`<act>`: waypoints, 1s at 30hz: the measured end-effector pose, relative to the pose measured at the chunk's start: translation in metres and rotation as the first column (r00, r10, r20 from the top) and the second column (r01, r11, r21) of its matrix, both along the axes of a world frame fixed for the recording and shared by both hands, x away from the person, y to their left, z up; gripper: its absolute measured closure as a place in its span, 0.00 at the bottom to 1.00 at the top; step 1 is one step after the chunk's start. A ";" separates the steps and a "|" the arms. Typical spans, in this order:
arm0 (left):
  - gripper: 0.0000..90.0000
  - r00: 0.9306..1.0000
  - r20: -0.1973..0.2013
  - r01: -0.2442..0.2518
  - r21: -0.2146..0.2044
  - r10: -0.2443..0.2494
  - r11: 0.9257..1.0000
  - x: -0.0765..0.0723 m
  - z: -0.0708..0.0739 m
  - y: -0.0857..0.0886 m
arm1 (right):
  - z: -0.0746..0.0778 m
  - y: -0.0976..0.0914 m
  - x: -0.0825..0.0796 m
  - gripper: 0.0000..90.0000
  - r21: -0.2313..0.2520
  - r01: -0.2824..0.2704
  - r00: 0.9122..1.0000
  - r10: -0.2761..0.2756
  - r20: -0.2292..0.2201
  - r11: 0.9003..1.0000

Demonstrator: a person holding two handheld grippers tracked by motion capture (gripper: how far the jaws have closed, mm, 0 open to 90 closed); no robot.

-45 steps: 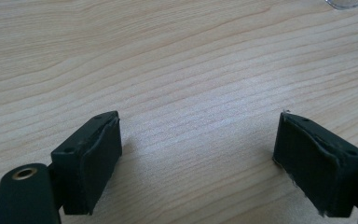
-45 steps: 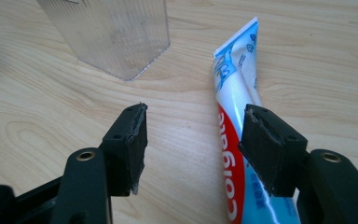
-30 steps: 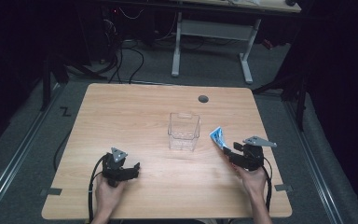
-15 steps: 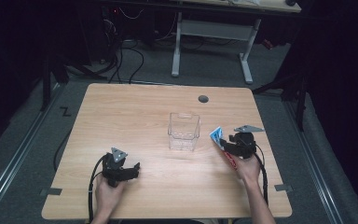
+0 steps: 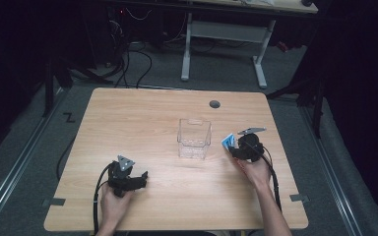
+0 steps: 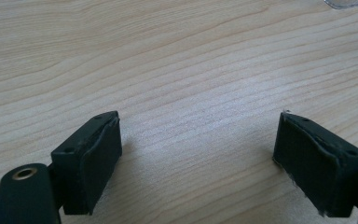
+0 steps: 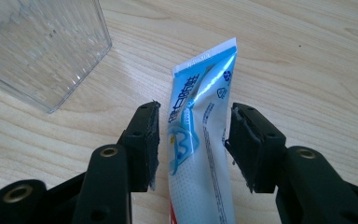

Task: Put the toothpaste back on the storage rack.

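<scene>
A blue and white toothpaste tube (image 5: 228, 141) lies on the wooden table (image 5: 142, 118) just right of a clear plastic box (image 5: 194, 139). My right gripper (image 5: 235, 148) has reached around it. In the right gripper view the tube (image 7: 200, 121) runs lengthwise between the two black pads (image 7: 145, 140), with a thin gap on each side. These jaws have just been closing, so the right gripper (image 7: 193, 126) is still open around the tube. The clear box (image 7: 37, 46) stands at the upper left there. My left gripper (image 5: 141, 177) rests near the table's front left, and its jaws (image 6: 200, 140) stand wide open over bare wood.
A small dark grommet hole (image 5: 214, 103) sits near the table's far edge. Beyond the table are a white desk frame (image 5: 224, 34) and cables on the floor. A corner of the clear box (image 6: 349, 3) shows in the left gripper view.
My right gripper has slid left across the table onto the tube, which now lies between its jaws, and the jaws have narrowed. The left gripper, the tube and the box have kept still.
</scene>
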State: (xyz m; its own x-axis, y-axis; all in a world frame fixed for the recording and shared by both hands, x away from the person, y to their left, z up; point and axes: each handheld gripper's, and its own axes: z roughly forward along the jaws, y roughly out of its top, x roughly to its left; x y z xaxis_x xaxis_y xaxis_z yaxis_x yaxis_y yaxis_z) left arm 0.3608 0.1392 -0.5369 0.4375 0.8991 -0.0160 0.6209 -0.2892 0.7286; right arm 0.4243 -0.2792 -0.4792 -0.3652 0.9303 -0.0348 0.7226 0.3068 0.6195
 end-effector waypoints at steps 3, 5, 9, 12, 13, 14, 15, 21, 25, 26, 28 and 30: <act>0.17 1.000 0.000 0.000 0.000 0.000 1.000 0.000 0.000 0.000 | 0.000 0.004 0.002 0.59 -0.010 -0.009 1.000 0.009 -0.007 1.000; 0.17 1.000 0.000 0.000 0.000 0.000 1.000 0.000 0.000 0.000 | -0.004 0.007 0.005 0.59 -0.032 -0.008 1.000 0.008 -0.025 0.999; 0.17 1.000 0.000 0.000 0.000 0.000 1.000 0.000 0.000 0.000 | -0.008 0.007 0.009 0.60 -0.032 -0.002 0.999 0.001 -0.039 0.999; 0.17 1.000 0.000 0.001 0.000 -0.001 1.000 0.000 0.000 0.000 | -0.008 0.008 0.012 0.60 -0.041 0.003 0.999 -0.005 -0.046 0.999; 0.17 1.000 0.000 0.001 0.000 -0.001 1.000 0.000 0.000 0.000 | -0.009 0.010 0.013 0.61 -0.051 -0.001 0.999 -0.002 -0.050 0.999; 0.17 1.000 0.000 0.001 0.000 -0.001 1.000 0.000 0.000 0.000 | -0.010 0.011 0.014 0.61 -0.066 -0.003 0.998 -0.001 -0.058 0.998; 0.17 1.000 0.000 0.001 0.000 -0.001 1.000 0.000 0.000 0.000 | -0.011 0.012 0.015 0.62 -0.079 -0.004 0.998 -0.001 -0.064 0.997; 0.17 1.000 0.000 0.004 0.001 -0.004 1.000 0.000 0.000 0.000 | -0.013 0.011 0.018 0.63 -0.075 0.009 0.996 -0.015 -0.084 0.997; 0.17 1.000 0.001 0.003 0.001 -0.003 1.000 0.000 0.000 0.000 | -0.015 0.012 0.018 0.63 -0.095 0.000 0.996 -0.009 -0.092 0.995; 0.17 1.000 0.000 0.004 0.001 -0.004 1.000 0.000 0.000 0.000 | -0.016 0.013 0.019 0.63 -0.112 -0.008 0.995 -0.003 -0.100 0.994; 0.17 1.000 0.000 0.004 0.001 -0.004 1.000 0.000 0.000 0.000 | -0.017 0.013 0.019 0.62 -0.126 -0.014 0.994 0.000 -0.111 0.992; 0.17 1.000 0.000 0.004 0.001 -0.004 1.000 0.000 0.000 0.000 | -0.016 0.012 0.020 0.62 -0.128 -0.021 0.993 0.005 -0.118 0.992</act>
